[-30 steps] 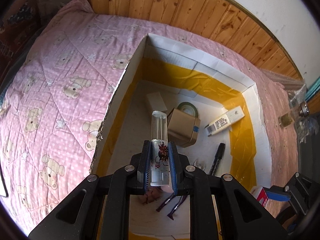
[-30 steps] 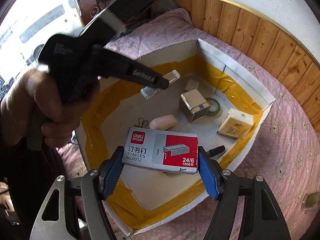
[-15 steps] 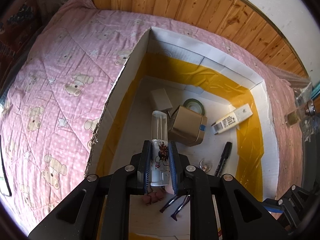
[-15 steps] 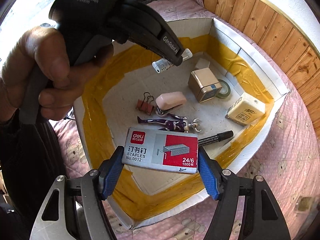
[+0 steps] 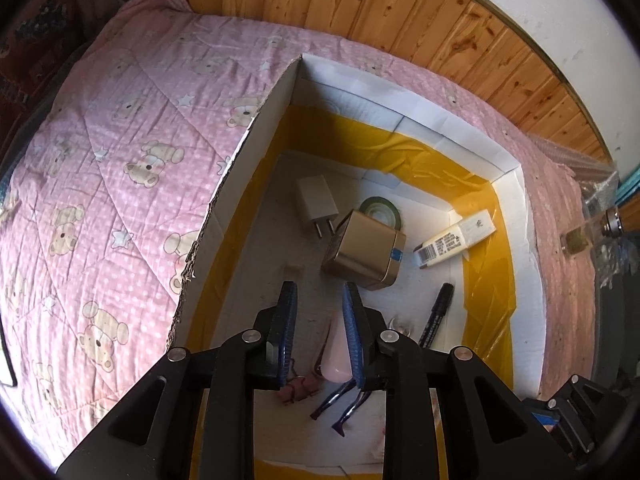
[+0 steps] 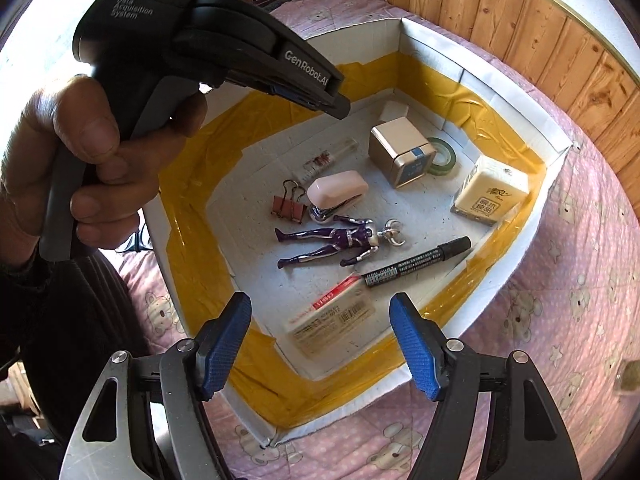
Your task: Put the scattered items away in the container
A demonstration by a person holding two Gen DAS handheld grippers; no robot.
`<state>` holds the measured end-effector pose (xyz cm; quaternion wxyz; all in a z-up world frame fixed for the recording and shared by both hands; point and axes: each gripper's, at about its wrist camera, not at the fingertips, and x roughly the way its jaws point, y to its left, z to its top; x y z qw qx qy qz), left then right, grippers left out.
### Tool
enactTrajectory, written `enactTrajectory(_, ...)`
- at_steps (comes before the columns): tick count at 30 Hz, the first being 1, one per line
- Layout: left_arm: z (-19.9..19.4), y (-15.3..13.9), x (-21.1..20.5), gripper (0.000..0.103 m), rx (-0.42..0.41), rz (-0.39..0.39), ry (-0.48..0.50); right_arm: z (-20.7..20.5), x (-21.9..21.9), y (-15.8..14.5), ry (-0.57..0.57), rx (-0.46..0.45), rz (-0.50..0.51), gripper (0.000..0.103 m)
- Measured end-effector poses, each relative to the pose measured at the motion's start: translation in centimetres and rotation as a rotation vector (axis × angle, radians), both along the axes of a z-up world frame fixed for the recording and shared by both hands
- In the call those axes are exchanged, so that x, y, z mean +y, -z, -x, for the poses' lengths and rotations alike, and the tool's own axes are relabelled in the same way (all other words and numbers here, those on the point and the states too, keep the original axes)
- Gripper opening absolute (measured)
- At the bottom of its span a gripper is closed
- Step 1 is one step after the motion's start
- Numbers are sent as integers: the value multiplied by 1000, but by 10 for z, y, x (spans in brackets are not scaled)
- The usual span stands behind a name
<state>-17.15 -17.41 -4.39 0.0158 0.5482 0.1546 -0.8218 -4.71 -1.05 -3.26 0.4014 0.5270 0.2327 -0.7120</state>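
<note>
A cardboard box [image 5: 400, 120] [image 6: 440, 40] lined with yellow tape sits on the bed. My left gripper [image 5: 319, 292] hangs over its floor, its jaws opening with nothing between them. The clear printed tube [image 6: 332, 158] lies on the box floor beside the pink stapler [image 6: 338, 192]. My right gripper [image 6: 320, 312] stands open above the near corner. The red and white staples box [image 6: 332, 316] lies blurred on the floor under it. Also inside are a gold tin [image 5: 364, 252], a black marker [image 6: 416, 260] and a purple figure [image 6: 336, 240].
A person's hand [image 6: 92, 148] holds the left gripper's handle above the box. A green tape roll [image 5: 380, 210], a white charger [image 5: 318, 200], a yellow tissue pack [image 6: 492, 192] and a binder clip [image 6: 288, 204] lie inside. A small glass bottle [image 5: 576, 240] rests on the pink quilt [image 5: 140, 140].
The left jaws let go of the clear tube, which now lies in the box. The right jaws opened and the staples box dropped onto the box floor.
</note>
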Motion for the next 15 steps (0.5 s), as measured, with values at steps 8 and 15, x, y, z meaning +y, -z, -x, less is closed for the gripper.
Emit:
enactTrajectory(8,-4,-5,3,33,14,8,4,-4,1,-6,8,2,13,73)
enactTrajectory(15,-24,-18,9,46,60,101,-16,-13,10,-17,25,15,37,73)
